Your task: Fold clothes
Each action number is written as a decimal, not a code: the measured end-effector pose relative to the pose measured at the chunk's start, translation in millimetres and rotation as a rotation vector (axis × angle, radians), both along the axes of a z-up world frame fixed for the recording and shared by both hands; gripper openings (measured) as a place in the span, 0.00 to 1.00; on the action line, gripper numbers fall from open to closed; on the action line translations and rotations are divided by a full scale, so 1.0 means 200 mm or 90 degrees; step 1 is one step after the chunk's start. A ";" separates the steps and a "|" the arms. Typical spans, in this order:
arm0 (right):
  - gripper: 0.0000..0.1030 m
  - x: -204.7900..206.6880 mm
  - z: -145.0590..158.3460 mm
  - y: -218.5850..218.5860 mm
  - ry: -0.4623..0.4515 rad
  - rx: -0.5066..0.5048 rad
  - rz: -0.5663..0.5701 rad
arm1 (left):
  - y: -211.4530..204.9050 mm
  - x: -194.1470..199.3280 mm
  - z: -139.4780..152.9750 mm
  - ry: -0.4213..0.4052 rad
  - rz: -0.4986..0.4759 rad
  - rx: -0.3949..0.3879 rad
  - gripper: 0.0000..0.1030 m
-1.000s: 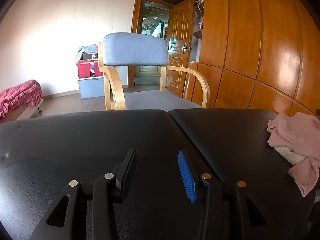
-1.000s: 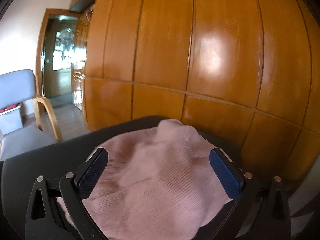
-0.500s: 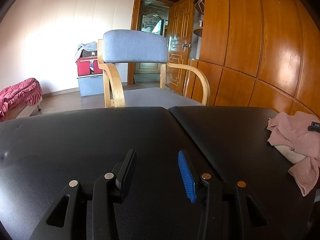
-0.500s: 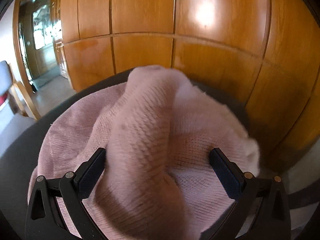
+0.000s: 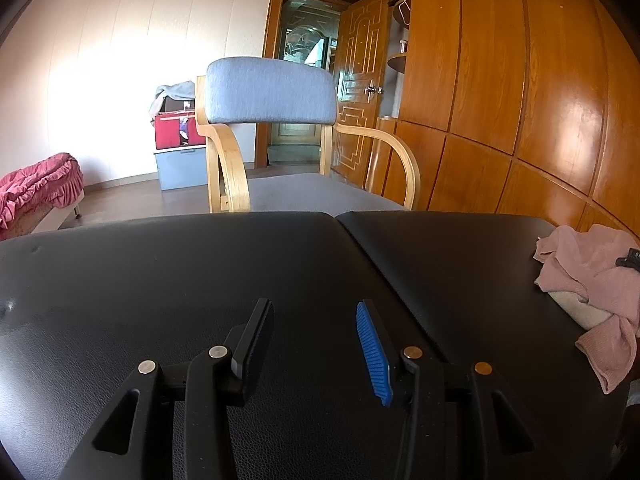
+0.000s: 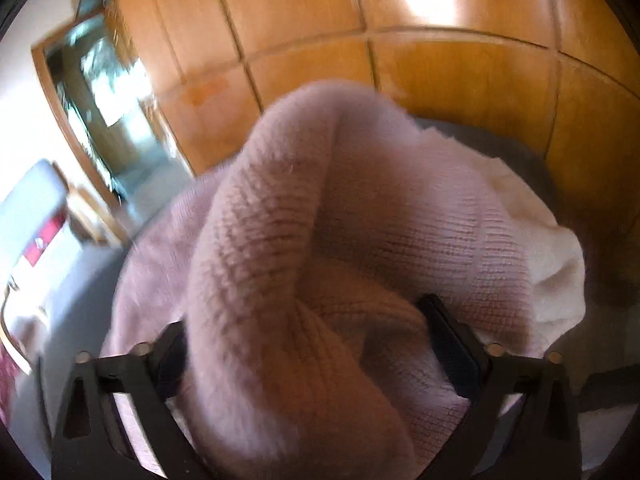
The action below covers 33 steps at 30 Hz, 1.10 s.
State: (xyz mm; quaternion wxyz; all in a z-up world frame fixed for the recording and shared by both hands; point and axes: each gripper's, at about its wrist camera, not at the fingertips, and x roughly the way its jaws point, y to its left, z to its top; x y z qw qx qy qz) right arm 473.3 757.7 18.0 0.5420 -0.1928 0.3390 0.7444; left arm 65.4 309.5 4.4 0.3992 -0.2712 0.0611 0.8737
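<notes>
Right gripper (image 6: 308, 344), jaws spread, straddles a raised ridge of the crumpled pink knit sweater (image 6: 352, 240) at the black table's (image 5: 200, 272) right end. Left gripper (image 5: 316, 344) hangs parted, well apart.

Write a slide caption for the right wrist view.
Right gripper pushed wide open into a crumpled pink knitted sweater on the black padded table, wooden wardrobe panels behind.
</notes>
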 end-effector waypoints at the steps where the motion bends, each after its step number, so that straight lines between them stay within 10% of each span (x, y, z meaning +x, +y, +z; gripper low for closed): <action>1: 0.54 0.01 0.01 -0.01 0.021 0.001 0.002 | 0.00 0.00 0.00 0.003 -0.001 0.000 0.42; 5: 0.30 0.05 0.05 -0.05 0.115 0.015 0.019 | 0.00 0.01 0.01 0.007 -0.003 0.001 0.42; 13: 0.18 0.05 0.20 -0.03 0.472 -0.020 0.141 | -0.01 -0.01 0.00 -0.008 -0.001 0.005 0.42; 20: 0.18 -0.34 0.38 -0.24 0.474 -0.023 0.303 | -0.02 -0.01 0.00 -0.010 0.000 0.009 0.42; 33: 0.18 -1.02 0.24 -1.00 0.374 -0.056 0.642 | -0.06 -0.06 -0.01 -0.050 0.016 0.039 0.42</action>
